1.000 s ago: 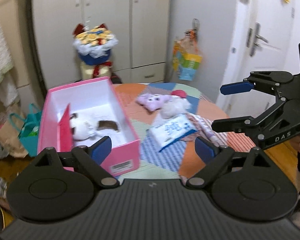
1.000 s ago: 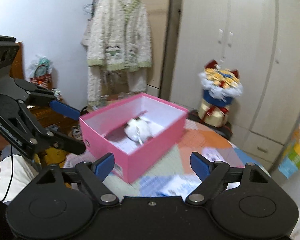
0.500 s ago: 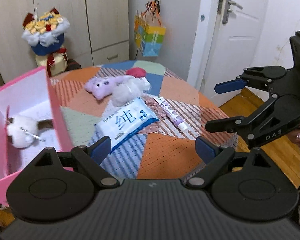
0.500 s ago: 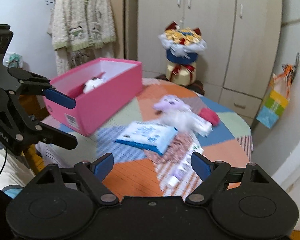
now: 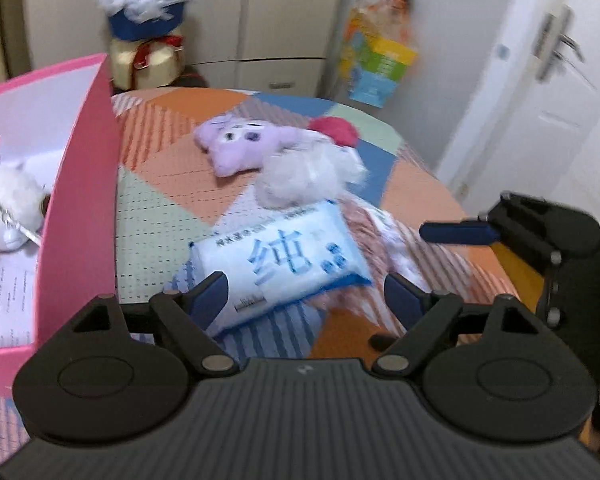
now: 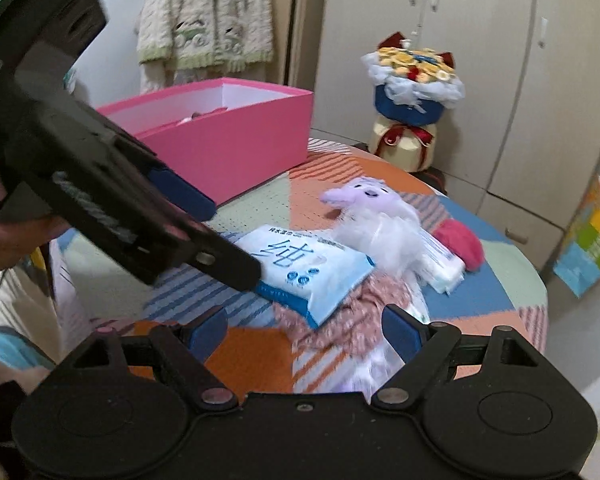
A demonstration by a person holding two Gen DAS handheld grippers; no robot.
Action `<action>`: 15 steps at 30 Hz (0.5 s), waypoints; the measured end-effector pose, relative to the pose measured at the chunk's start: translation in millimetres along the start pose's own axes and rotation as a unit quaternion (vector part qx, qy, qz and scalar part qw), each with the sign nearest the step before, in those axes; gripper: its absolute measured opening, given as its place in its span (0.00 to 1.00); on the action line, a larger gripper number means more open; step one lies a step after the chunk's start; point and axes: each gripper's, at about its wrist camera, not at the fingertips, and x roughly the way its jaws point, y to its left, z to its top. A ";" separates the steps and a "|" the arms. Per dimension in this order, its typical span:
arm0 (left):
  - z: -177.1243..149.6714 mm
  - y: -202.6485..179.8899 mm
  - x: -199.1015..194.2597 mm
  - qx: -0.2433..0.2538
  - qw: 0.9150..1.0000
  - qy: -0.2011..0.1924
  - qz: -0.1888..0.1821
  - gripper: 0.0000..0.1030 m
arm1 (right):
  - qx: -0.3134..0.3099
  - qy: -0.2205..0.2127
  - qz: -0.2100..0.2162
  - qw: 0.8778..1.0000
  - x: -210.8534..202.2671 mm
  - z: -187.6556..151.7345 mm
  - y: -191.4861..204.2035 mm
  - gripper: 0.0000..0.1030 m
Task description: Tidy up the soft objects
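Note:
A pink box [image 5: 80, 184] stands at the table's left with a white plush toy [image 5: 4, 212] inside; it also shows in the right wrist view [image 6: 228, 140]. On the patchwork cloth lie a purple plush [image 5: 240, 144], a white fluffy toy [image 5: 304, 172], a red soft piece [image 5: 336, 130] and a blue-white tissue pack [image 5: 284, 264]. My left gripper [image 5: 306, 300] is open and empty, just over the pack. My right gripper [image 6: 304, 330] is open and empty, above a pinkish patterned cloth [image 6: 340, 312] near the pack [image 6: 308, 268].
A flower bouquet [image 5: 148, 20] stands on the floor behind the table by the wardrobe. A colourful paper bag [image 5: 376, 64] hangs at the right. A door [image 5: 560, 80] is at the far right. A knitted cardigan [image 6: 204, 20] hangs behind the box.
Both grippers have come down and closer to the table's middle. The left gripper now hovers just over the tissue pack, and the right gripper nears the patterned cloth. Both stay open.

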 end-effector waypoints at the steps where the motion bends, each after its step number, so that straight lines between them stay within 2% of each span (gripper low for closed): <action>1: 0.5 3.6 5.4 -0.013 1.000 -0.005 0.006 0.83 | -0.009 0.000 -0.001 1.000 7.5 1.2 1.1 0.85; 5: 2.1 16.7 23.3 -0.062 0.998 -0.007 0.014 0.83 | -0.027 0.002 0.008 1.000 32.9 7.4 2.1 0.85; 9: 0.2 22.2 35.0 -0.081 0.995 0.007 0.058 0.83 | -0.019 0.000 0.007 1.000 46.3 10.0 -2.7 0.85; 12: -3.1 32.2 41.6 -0.129 0.990 0.045 0.040 0.83 | -0.021 0.001 0.004 1.000 49.9 7.9 -3.6 0.85; 15: -7.1 37.3 43.0 -0.150 0.987 0.044 0.026 0.83 | -0.021 0.002 0.008 1.000 51.2 5.4 -4.7 0.85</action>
